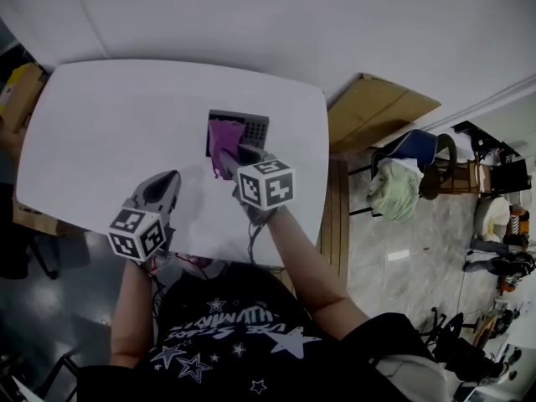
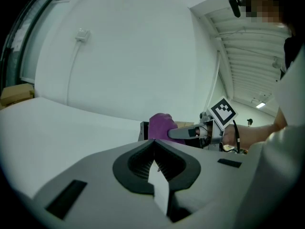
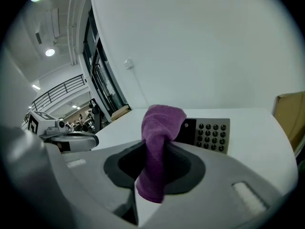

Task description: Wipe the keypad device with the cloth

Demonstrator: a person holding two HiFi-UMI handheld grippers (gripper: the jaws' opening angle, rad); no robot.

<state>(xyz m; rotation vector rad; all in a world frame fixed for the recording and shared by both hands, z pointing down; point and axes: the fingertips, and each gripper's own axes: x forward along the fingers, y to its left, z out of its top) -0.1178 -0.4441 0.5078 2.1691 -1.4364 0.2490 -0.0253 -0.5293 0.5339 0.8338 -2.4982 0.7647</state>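
A dark keypad device (image 1: 243, 128) with rows of round buttons (image 3: 212, 133) lies on the white table (image 1: 100, 132), right of centre. My right gripper (image 1: 237, 154) is shut on a purple cloth (image 1: 223, 143), which bunches over the keypad's left part; the cloth (image 3: 157, 147) hangs between the jaws in the right gripper view. My left gripper (image 1: 163, 187) hovers over bare table to the left, jaws shut with nothing in them (image 2: 155, 155). From the left gripper view the cloth (image 2: 161, 126) and the right gripper (image 2: 188, 132) show ahead.
The table's right edge (image 1: 322, 182) lies close to the keypad. Beyond it stand cardboard sheets (image 1: 377, 111) and a chair with clothes (image 1: 402, 182) on the floor. A cardboard box (image 1: 21, 90) sits past the table's left edge.
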